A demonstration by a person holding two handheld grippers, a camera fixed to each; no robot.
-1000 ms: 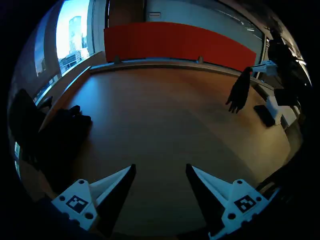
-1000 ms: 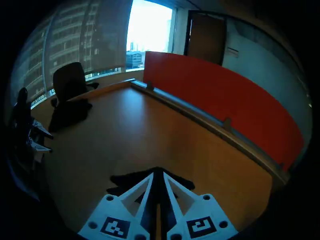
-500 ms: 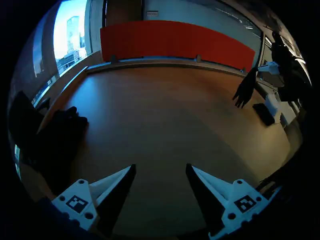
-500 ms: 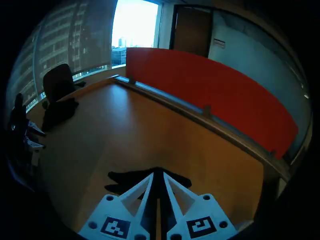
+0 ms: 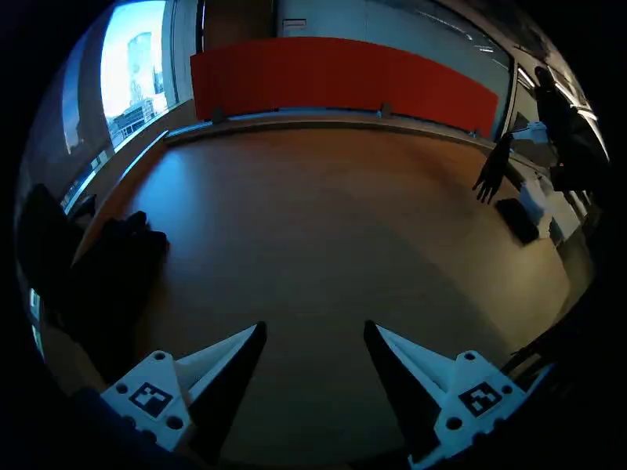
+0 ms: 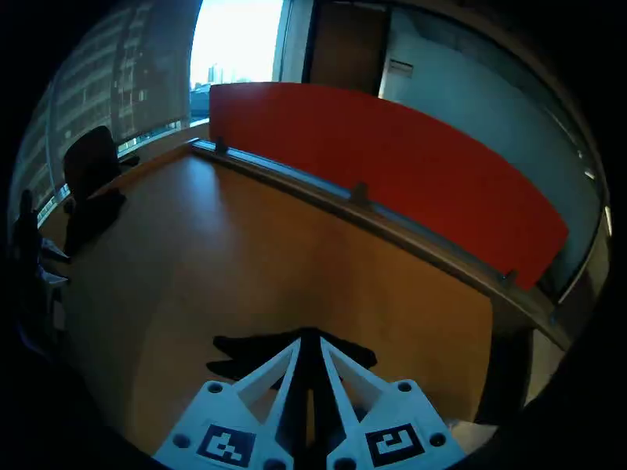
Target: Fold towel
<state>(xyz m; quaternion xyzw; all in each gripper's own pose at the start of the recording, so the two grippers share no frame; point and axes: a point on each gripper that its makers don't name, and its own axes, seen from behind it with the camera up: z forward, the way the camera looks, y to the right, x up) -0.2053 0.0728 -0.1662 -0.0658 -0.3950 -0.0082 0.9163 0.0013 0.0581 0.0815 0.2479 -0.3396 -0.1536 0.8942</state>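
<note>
A dark towel [image 5: 494, 168] hangs limp from my right gripper [image 5: 535, 131], far off at the right of the left gripper view, lifted above the wooden table [image 5: 313, 204]. In the right gripper view the right gripper [image 6: 312, 338] is shut, and the towel [image 6: 235, 352] spreads out dark to both sides of its fingertips. My left gripper [image 5: 313, 325] stands open low over the bare table, nothing between its fingers.
A dark heap of cloth [image 5: 117, 251] lies at the table's left edge, also seen as the heap [image 6: 94, 215] by an office chair [image 6: 86, 160]. A red partition [image 5: 345, 74] runs along the far edge. A black flat object [image 5: 517, 221] lies near the right side.
The right gripper has carried the hanging towel farther away and to the right in the left gripper view; its own view has swung along the partition. The left gripper stays nearly still.
</note>
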